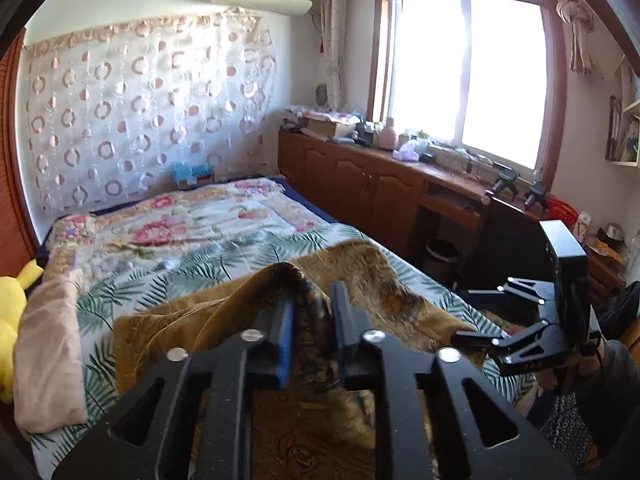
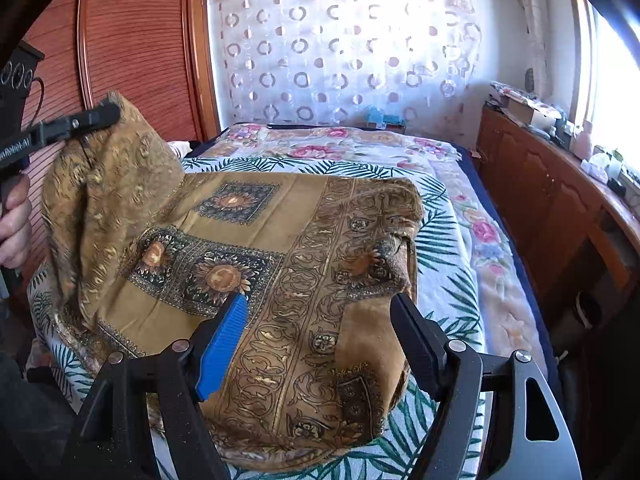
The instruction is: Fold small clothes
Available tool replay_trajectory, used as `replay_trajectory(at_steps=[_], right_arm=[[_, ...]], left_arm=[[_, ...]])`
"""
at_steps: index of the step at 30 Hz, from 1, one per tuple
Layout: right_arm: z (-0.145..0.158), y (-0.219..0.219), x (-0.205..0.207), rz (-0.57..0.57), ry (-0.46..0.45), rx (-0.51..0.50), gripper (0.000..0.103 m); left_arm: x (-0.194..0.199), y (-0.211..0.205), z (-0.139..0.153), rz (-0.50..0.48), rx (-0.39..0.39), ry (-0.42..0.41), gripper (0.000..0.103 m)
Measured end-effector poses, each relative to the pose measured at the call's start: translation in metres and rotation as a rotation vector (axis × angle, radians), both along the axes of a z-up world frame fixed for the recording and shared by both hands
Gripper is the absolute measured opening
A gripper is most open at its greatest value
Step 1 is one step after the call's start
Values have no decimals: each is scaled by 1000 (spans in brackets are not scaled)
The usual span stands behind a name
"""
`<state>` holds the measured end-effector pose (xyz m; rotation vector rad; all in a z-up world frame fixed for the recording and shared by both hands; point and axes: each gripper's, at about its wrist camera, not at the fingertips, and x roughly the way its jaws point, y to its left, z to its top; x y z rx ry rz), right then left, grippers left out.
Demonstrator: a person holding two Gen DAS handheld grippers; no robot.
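A mustard-brown patterned cloth (image 2: pixel 280 248) with sunflower squares lies on the bed. My left gripper (image 1: pixel 310 300) is shut on one corner of the cloth (image 1: pixel 308 320) and holds it lifted; in the right wrist view it (image 2: pixel 108 114) shows at the upper left with the raised corner. My right gripper (image 2: pixel 318 320) is open, its jaws wide apart over the near edge of the cloth, holding nothing. It also shows in the left wrist view (image 1: pixel 476 316) at the right, beside the bed.
The bed (image 1: pixel 192 236) has a palm-leaf sheet and a floral quilt. A beige folded cloth (image 1: pixel 48 344) and a yellow plush toy (image 1: pixel 12 312) lie at its left side. Wooden cabinets (image 1: pixel 360 184) with clutter stand under the window. A wooden wardrobe (image 2: pixel 132 48) is at the left.
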<state>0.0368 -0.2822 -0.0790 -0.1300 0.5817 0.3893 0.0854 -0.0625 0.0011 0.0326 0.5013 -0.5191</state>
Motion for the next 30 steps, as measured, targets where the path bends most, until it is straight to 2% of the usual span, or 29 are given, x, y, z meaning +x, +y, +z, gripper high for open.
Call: replay_trajectory(at_steps=[3,6,8,10,22,30], right_arm=[[-4,5,3,10,12,-2,76],[-1,11,11,25,16,3,76],[-1,16,14,36,18,8,76],[-3,23,19,49,23,6,76],[-19,71,62,137,81,-31,76],[-29,95,92,174,125,-62,76]], left_arm=[[-3,1,-7,20,-8,3,42],[-6,9,-12,39,1,15,50],[-6,11,-18,51,16,21,63],[-8,14,-24,53,18,33,80],[-7,48,-46,178,7,66,81],[-6,58,-56,208,5,86,81]])
